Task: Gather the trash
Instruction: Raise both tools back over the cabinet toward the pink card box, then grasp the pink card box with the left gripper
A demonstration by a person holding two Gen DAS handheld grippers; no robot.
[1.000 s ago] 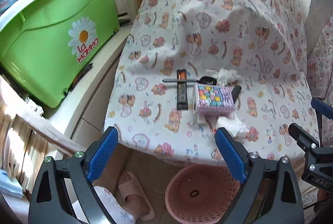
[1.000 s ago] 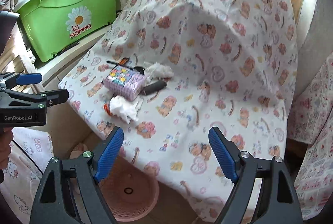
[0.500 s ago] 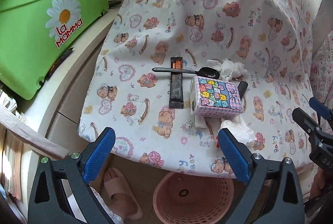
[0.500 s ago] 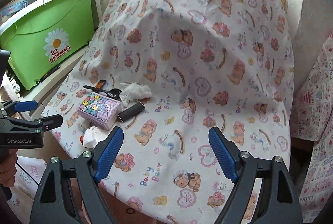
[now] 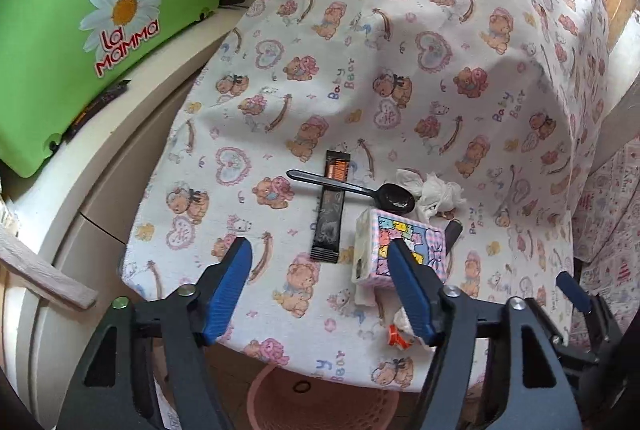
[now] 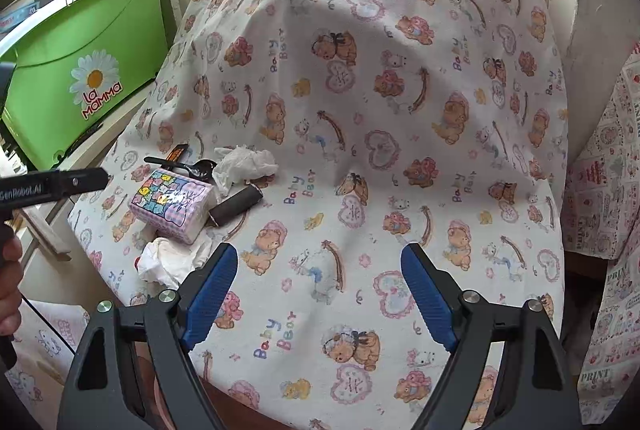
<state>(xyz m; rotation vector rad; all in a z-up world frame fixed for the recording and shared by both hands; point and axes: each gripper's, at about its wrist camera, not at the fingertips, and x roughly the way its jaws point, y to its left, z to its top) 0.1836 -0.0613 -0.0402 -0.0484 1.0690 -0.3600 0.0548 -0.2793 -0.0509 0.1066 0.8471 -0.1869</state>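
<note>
On the bear-print tablecloth (image 5: 400,50) lie a black sachet (image 5: 331,216), a black plastic spoon (image 5: 360,190), a crumpled tissue (image 5: 434,192), a pink tissue pack (image 5: 400,250) and a dark tube (image 6: 236,205). A second crumpled tissue (image 6: 168,258) lies at the table edge. A pink basket (image 5: 320,402) stands on the floor below. My left gripper (image 5: 320,270) is open and empty, over the table edge near the sachet and pack. My right gripper (image 6: 318,274) is open and empty, right of the pile.
A green La Mamma tub (image 5: 80,30) sits on a white ledge (image 5: 132,110) left of the table; it also shows in the right wrist view (image 6: 88,70). A small red-and-white scrap (image 5: 398,336) lies by the table edge. Printed fabric (image 6: 604,190) hangs at the right.
Both grippers have moved forward and closer to the table. The left one now hovers over the table edge by the sachet and pack. The basket has slid under the view.
</note>
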